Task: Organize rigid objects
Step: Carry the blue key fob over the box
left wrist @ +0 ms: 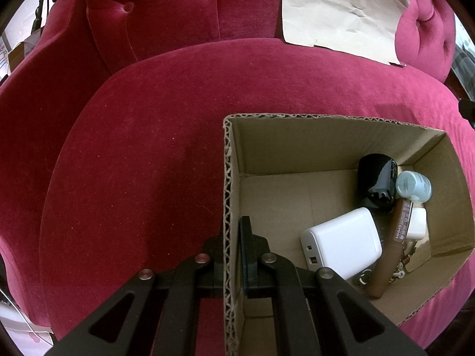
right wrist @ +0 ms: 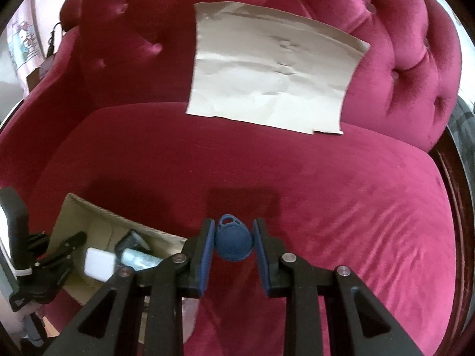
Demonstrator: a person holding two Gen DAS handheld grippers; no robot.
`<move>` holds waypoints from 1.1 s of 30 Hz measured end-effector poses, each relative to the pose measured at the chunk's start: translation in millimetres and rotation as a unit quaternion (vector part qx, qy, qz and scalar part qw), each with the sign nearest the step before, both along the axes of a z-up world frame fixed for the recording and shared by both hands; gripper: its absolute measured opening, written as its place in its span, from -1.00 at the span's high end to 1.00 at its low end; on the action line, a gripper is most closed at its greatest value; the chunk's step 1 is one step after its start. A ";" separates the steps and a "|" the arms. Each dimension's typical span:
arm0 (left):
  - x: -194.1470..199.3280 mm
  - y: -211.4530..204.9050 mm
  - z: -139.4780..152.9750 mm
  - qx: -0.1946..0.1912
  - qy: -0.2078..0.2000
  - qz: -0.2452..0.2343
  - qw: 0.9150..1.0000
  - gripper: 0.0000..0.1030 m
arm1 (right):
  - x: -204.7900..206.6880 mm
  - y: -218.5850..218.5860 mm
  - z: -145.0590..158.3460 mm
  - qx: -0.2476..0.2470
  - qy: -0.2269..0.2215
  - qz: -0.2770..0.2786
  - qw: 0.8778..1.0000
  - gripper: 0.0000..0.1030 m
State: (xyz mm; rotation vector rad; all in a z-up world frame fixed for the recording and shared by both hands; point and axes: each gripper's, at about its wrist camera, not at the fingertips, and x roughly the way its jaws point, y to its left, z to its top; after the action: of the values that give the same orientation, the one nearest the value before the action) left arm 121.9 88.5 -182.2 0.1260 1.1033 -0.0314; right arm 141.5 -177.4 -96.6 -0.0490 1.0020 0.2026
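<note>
An open cardboard box point(left wrist: 228, 178) sits on the red velvet sofa seat. Inside lie a white charger point(left wrist: 341, 243), a black glossy object point(left wrist: 377, 181), a pale blue bottle point(left wrist: 414, 185), a brown stick-shaped item point(left wrist: 392, 246) and a small white block point(left wrist: 417, 222). My left gripper point(left wrist: 230, 255) is shut on the box's left wall, one finger on each side. My right gripper point(right wrist: 233, 243) is shut on a blue key fob point(right wrist: 233, 241) and holds it above the seat, right of the box point(right wrist: 98, 216). The left gripper point(right wrist: 59, 249) also shows in the right wrist view.
A creased tan paper sheet point(right wrist: 267, 71) leans against the tufted sofa backrest point(right wrist: 133, 44). The wide seat cushion point(right wrist: 341, 195) stretches right of the box. A dark wooden frame point(right wrist: 454, 184) edges the sofa at the right.
</note>
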 end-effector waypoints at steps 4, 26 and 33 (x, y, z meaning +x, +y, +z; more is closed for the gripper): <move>0.2 0.6 -0.1 -0.001 0.000 0.001 1.000 0.91 | -3.1 16.0 3.8 0.004 -0.002 0.016 1.000 0.46; -0.2 -0.1 0.3 -0.001 -0.001 0.001 1.000 0.91 | -28.0 86.3 -3.4 0.019 0.004 0.093 0.995 0.46; 0.3 -0.8 1.1 -0.001 -0.001 0.003 1.000 0.91 | -30.8 103.1 -10.4 0.019 0.014 0.105 0.994 0.46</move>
State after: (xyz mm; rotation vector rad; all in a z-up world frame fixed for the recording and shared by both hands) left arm 122.3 87.8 -181.1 0.1214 1.1019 -0.0268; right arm 110.7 -74.3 -107.1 -0.1178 1.0197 0.4161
